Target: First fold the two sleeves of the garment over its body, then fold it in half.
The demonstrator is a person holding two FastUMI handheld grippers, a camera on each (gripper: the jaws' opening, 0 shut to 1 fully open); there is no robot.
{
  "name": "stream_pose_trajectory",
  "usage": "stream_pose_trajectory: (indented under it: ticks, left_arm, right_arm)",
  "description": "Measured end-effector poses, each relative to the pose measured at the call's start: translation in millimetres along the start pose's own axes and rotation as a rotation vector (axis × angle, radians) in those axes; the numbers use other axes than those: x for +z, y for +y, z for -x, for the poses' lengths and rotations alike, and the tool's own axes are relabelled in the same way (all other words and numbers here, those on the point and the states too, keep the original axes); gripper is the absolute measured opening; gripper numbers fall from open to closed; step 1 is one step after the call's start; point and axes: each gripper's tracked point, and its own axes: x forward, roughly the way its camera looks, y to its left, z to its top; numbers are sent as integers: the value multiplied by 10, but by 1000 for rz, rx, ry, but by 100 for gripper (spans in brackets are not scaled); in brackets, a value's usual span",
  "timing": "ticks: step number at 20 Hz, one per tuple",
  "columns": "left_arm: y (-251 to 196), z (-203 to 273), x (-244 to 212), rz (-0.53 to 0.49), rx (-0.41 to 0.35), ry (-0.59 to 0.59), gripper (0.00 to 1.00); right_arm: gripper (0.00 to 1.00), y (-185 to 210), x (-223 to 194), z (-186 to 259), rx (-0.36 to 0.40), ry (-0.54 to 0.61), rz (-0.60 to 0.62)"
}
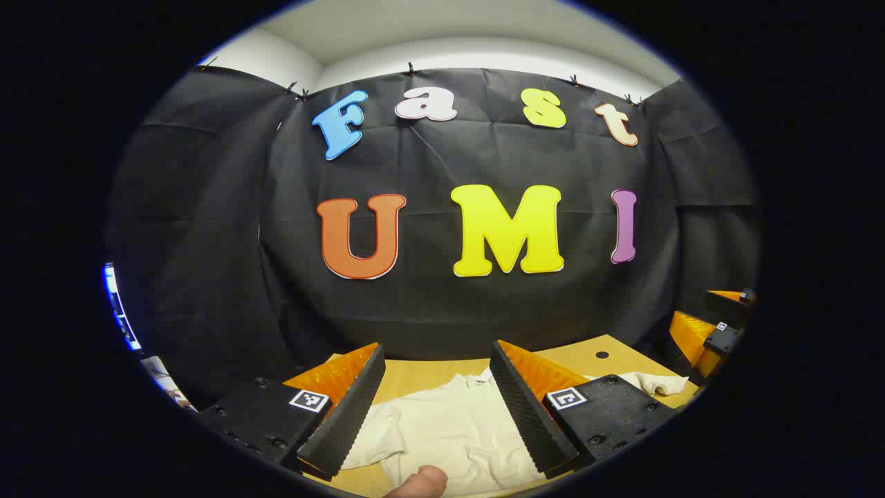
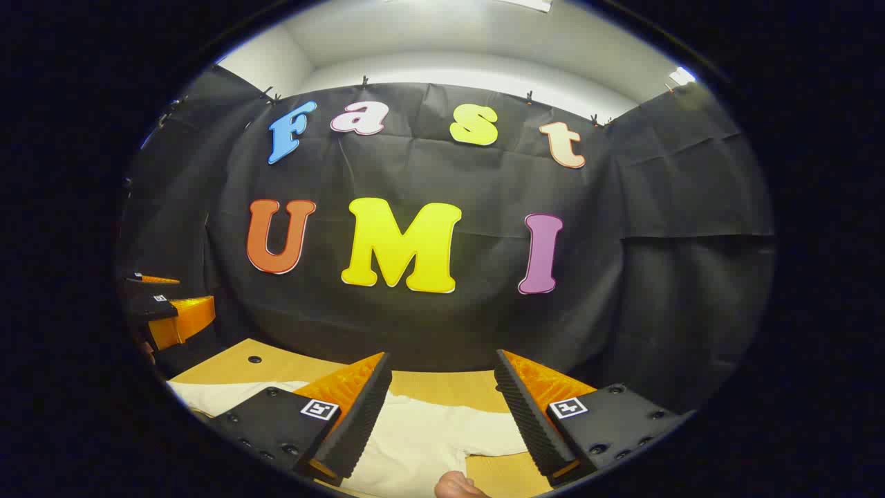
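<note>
Left gripper view first: we see our left gripper [image 1: 437,408] held above a light wooden table [image 1: 594,346], with its two fingers [image 1: 346,415] spread wide and nothing between them but air. Below the gap lies the cream garment [image 1: 449,429], spread flat on the tabletop, its collar toward the back wall and one short sleeve [image 1: 373,436] reaching out to the left under the left-hand finger. On the right, past the other finger, the other sleeve [image 1: 653,382] lies out toward the table's right edge. A small dark hole [image 1: 602,355] marks the bare wood near the far right corner, and bare tabletop runs between the collar and the back edge. At the far right we also see our right gripper [image 1: 719,332], held above the table's side, well apart from the left one; from here we cannot tell how its jaws stand. A fingertip [image 1: 422,481] shows at the bottom edge. Right gripper view next: at the far left our left gripper [image 2: 162,308] shows above the table's corner, near another hole [image 2: 254,360]. Our right gripper [image 2: 442,415] hangs over the cloth with jaws wide apart, gripping nothing, fingers [image 2: 359,422] clear of the fabric. The garment's hem side [image 2: 415,443] lies beneath, with bare wood [image 2: 505,477] to the right of it.
</note>
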Motion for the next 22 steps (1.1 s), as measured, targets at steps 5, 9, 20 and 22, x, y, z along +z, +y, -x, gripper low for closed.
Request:
stream_pose_trajectory:
  ticks: [5, 9, 20, 22]
  left_arm:
    - [-109, -61, -51, 4, -2, 16, 98]
    - [-213, -98, -74, 14, -15, 11, 98]
    - [-404, -139, -113, 4, -46, 12, 98]
    - [-439, -128, -76, -2, -48, -3, 98]
  right_arm:
    - [93, -61, -99, -35, 5, 25, 7]
    - [94, -134, -114, -57, 2, 31, 17]
    - [94, -378, -274, -190, -24, 70, -6]
    - [94, -555, -391, -274, -52, 94, -41]
